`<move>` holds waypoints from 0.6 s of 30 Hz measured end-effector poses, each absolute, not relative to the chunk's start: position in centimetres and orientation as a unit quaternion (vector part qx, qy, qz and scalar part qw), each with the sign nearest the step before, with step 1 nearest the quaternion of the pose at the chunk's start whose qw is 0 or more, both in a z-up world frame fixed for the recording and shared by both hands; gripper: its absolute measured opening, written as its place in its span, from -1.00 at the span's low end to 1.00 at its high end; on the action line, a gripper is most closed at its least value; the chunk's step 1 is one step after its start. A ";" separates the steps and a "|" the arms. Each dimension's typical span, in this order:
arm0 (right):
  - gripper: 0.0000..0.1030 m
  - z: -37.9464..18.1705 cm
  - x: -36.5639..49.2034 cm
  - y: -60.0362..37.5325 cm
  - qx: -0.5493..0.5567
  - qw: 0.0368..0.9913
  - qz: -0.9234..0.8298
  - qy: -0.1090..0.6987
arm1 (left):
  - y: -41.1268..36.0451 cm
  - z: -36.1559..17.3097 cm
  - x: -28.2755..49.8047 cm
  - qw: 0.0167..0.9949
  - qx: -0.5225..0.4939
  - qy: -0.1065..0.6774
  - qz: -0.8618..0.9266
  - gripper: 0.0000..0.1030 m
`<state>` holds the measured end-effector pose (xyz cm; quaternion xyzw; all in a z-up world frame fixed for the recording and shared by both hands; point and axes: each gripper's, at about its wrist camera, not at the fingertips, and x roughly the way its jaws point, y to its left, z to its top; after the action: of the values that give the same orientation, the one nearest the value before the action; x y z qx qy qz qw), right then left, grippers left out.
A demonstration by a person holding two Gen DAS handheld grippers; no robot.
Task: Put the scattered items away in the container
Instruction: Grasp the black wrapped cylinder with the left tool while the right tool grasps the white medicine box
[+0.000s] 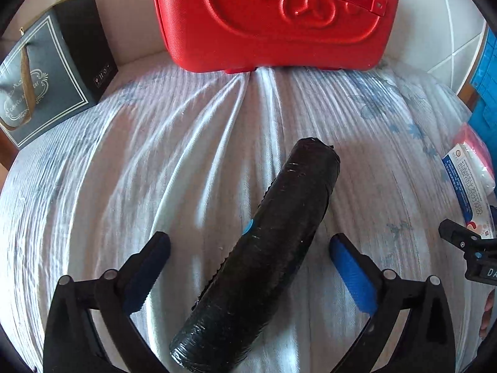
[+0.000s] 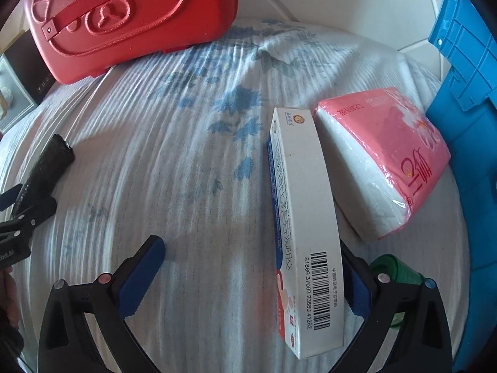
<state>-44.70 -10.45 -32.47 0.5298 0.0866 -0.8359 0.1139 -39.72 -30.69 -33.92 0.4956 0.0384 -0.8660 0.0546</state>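
A black wrapped roll (image 1: 267,248) lies on the striped bedcloth between the open fingers of my left gripper (image 1: 248,248); it also shows at the left of the right wrist view (image 2: 46,168). My right gripper (image 2: 251,267) is open, and a long white medicine box (image 2: 306,233) lies between its fingers, close against the right finger. A pink tissue pack (image 2: 382,158) lies just right of the box. A blue plastic crate (image 2: 466,99) stands at the far right. A closed red case (image 1: 273,15) stands at the back.
A dark gift bag (image 1: 52,68) stands at the back left. A green bottle cap (image 2: 397,272) shows behind the right finger. The medicine box (image 1: 466,186) and the right gripper (image 1: 466,245) show at the left wrist view's right edge.
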 end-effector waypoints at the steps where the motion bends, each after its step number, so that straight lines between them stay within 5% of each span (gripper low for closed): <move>1: 1.00 -32.5 -44.6 -10.4 0.527 0.110 -0.838 0.085 | -30.9 -33.9 -39.7 0.054 0.492 0.038 -0.868 1.00; 9: 1.00 -32.5 -44.8 -10.4 0.523 0.103 -0.843 0.067 | -31.2 -34.0 -39.9 0.054 0.484 0.037 -0.873 0.98; 15: 0.94 -31.4 -43.7 -10.3 0.518 0.108 -0.847 0.053 | -30.3 -33.1 -39.7 0.048 0.494 0.015 -0.868 0.33; 18: 0.50 -31.0 -43.7 -10.3 0.515 0.107 -0.849 0.045 | -30.3 -32.9 -40.0 0.049 0.499 0.027 -0.865 0.11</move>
<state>-43.65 -10.25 -31.00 0.5152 0.0451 -0.8491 0.1074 -39.98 -30.30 -32.92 0.4990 0.0273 -0.8648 0.0492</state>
